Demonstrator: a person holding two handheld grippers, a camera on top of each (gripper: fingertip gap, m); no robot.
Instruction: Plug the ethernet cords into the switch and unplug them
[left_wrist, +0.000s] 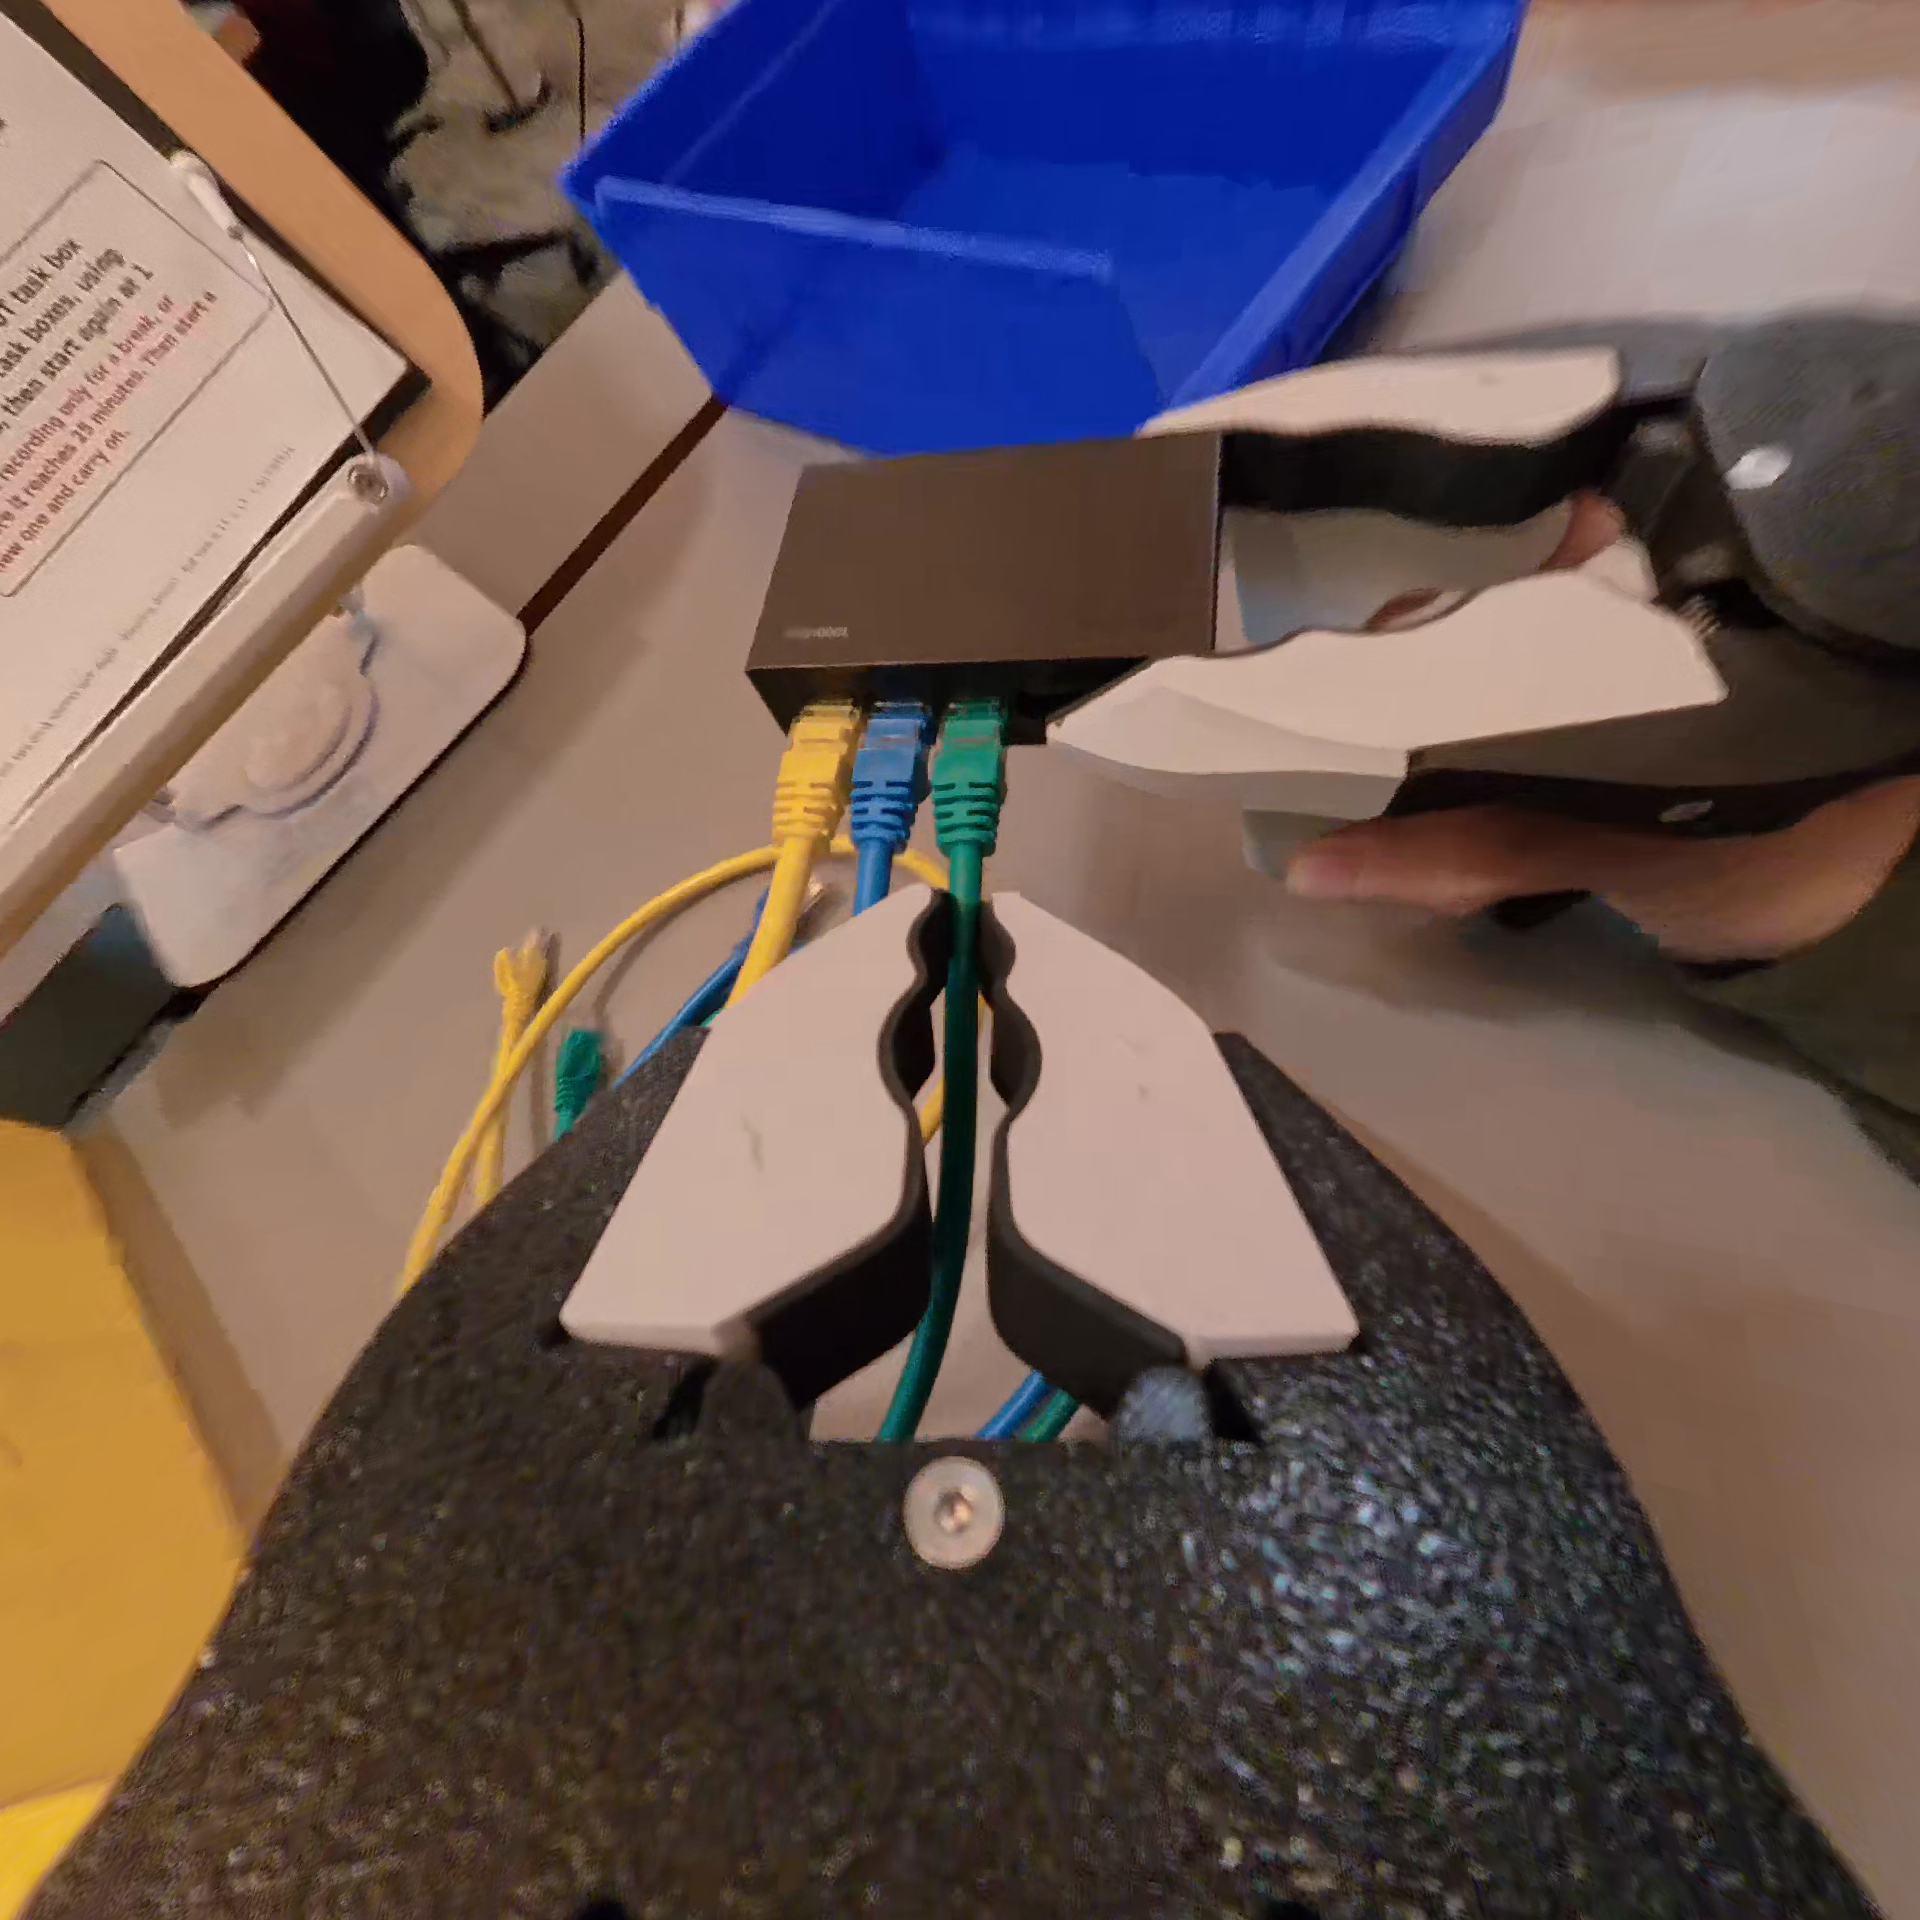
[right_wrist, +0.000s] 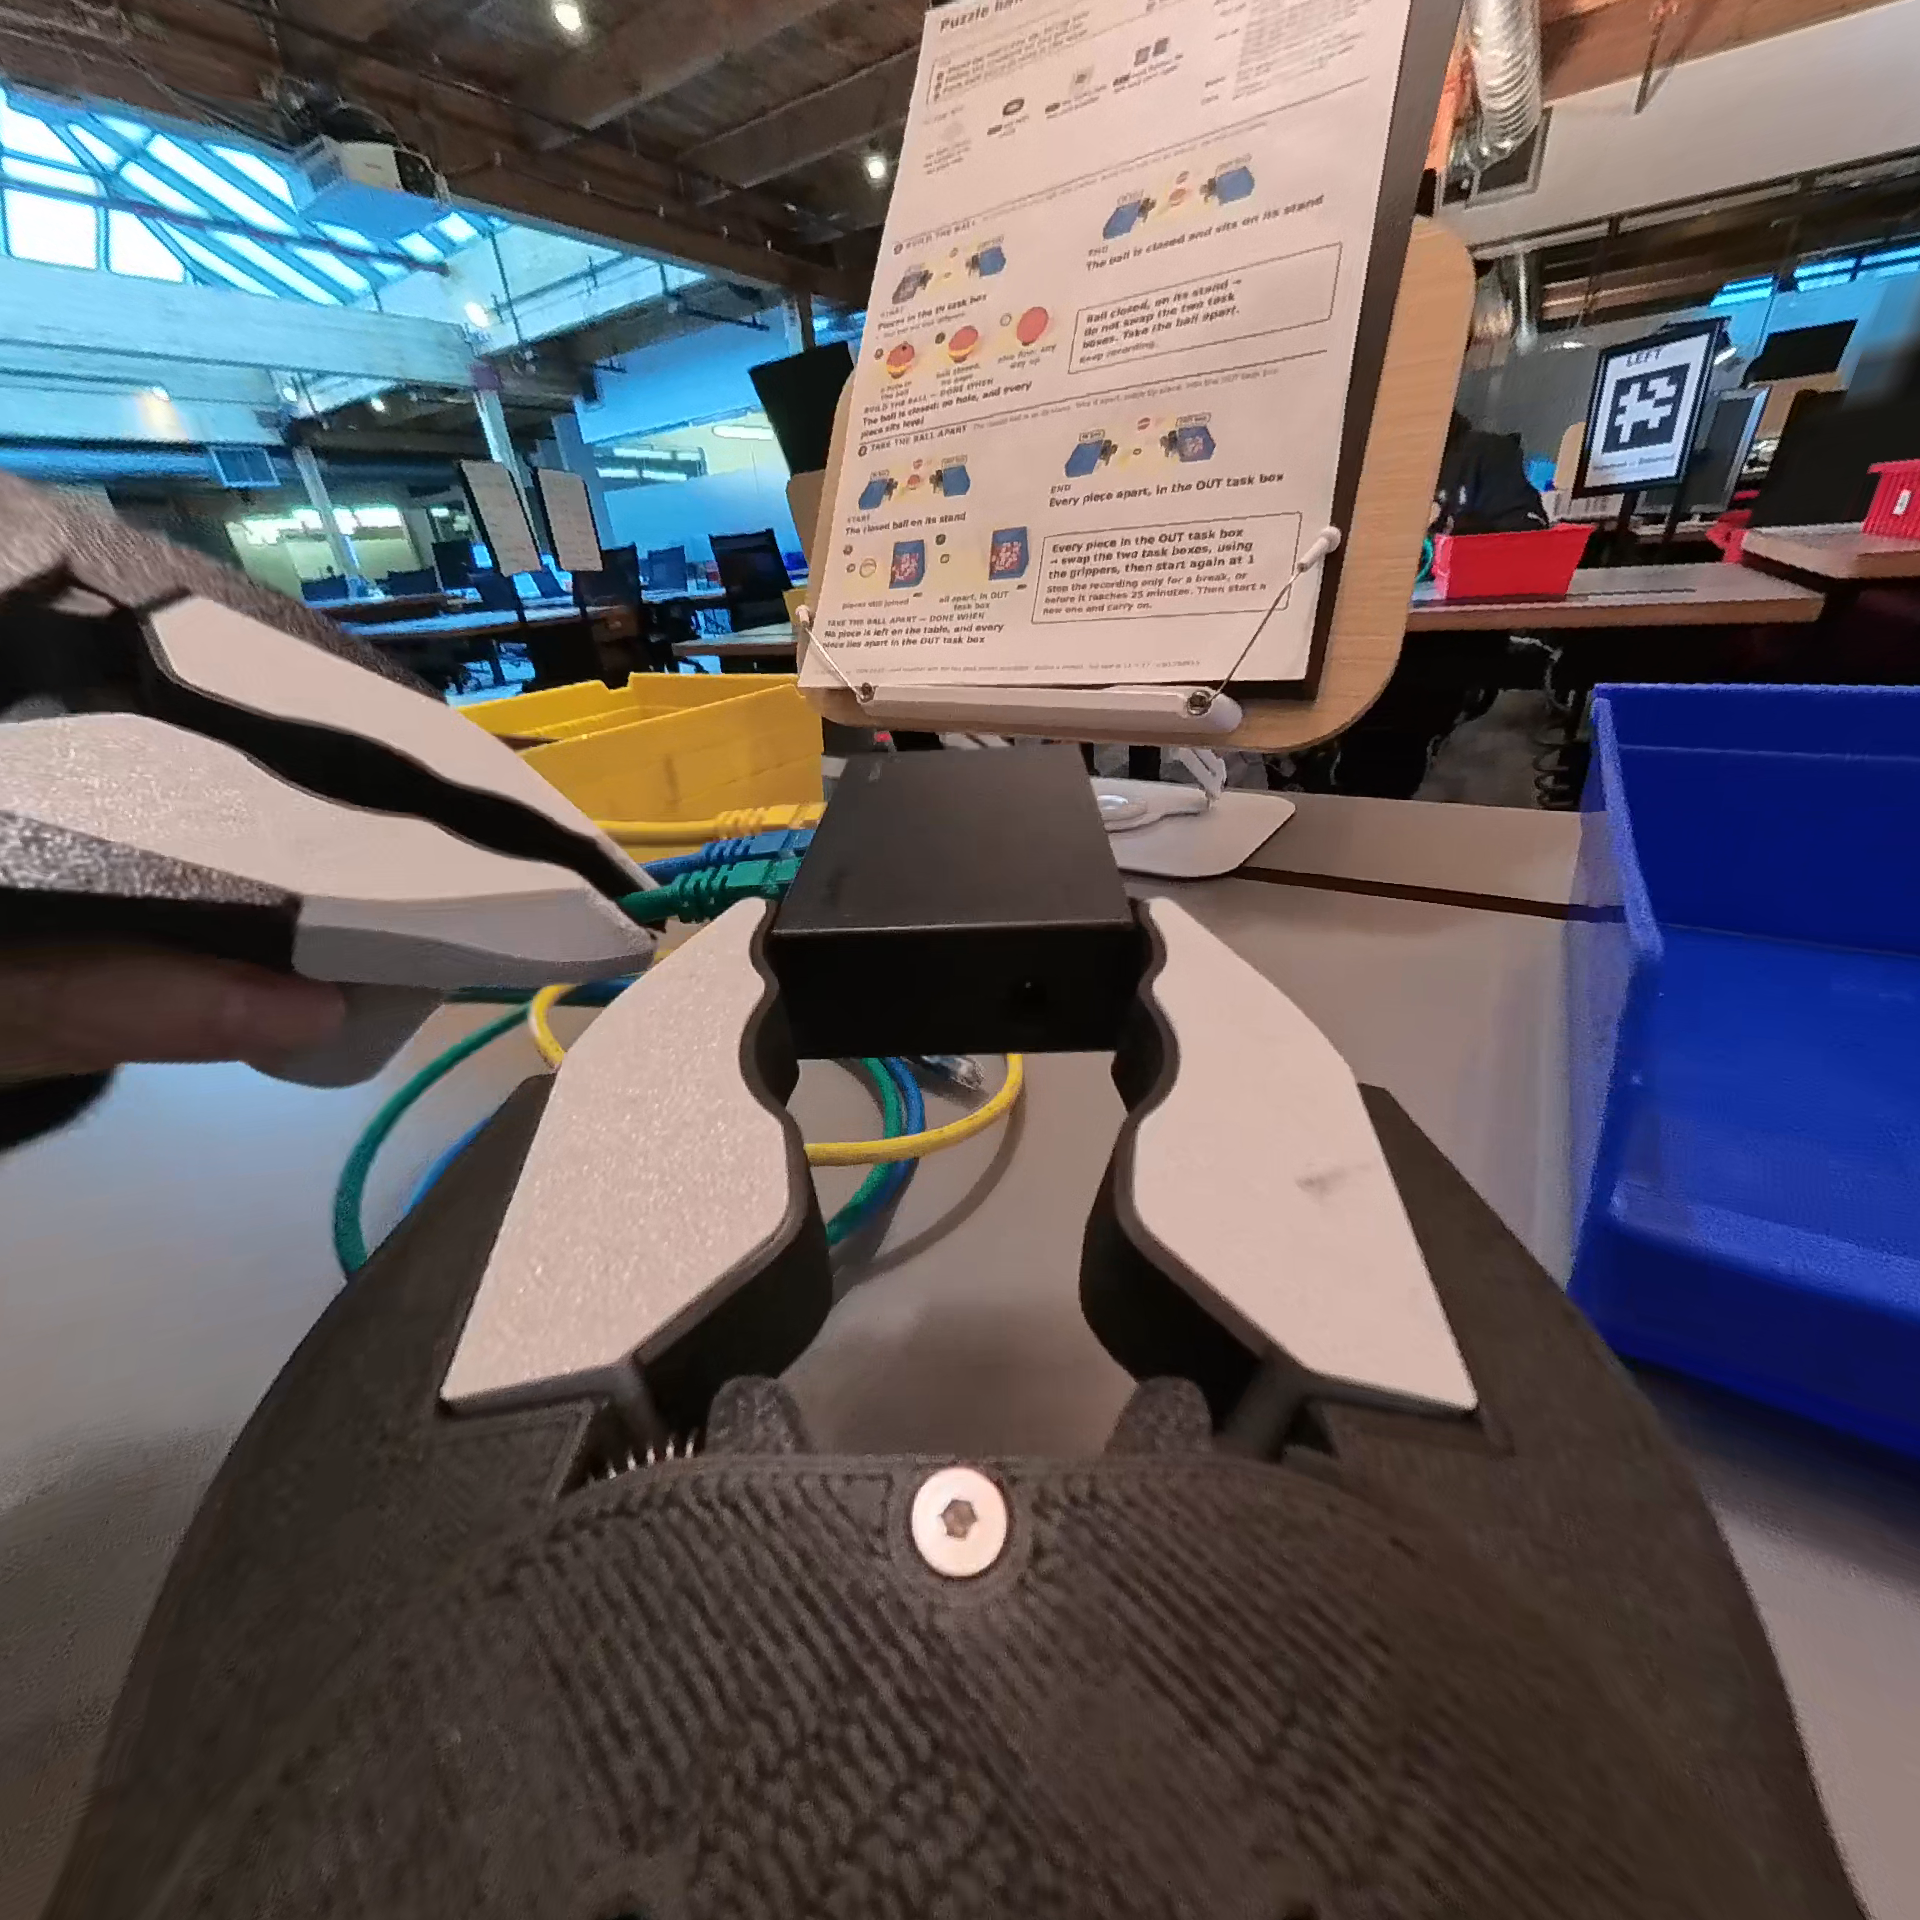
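Left gripper (left_wrist: 961, 909): nearest item in its own view; closed around the green cord (left_wrist: 961, 997), which runs straight between the fingers and on to the switch.

Green cord: plug seated in the third port from the left of the switch (left_wrist: 997, 561), beside the blue cord (left_wrist: 885, 779) and the yellow cord (left_wrist: 805, 779), both also plugged in. Long axis of the cord is lined up with the gripper's forward direction; the plug lies just ahead of the fingertips, so a straight pull back along that line is judged to be what unplugging calls for. Whether the plug's latch is pressed cannot be told.

Switch: black box, raised slightly off the tabletop (right_wrist: 1403, 997), with slack cord looped beneath. It is clamped across its short end by the right gripper (right_wrist: 956, 935), one finger on each long side, approaching from the right, at a right angle to the cords.

Loose ends: a yellow and a green plug lie free on the tabletop to the left.

Blue bin (left_wrist: 1039, 208): just behind the switch.

Document stand (right_wrist: 1122, 343): at the far left, well apart.
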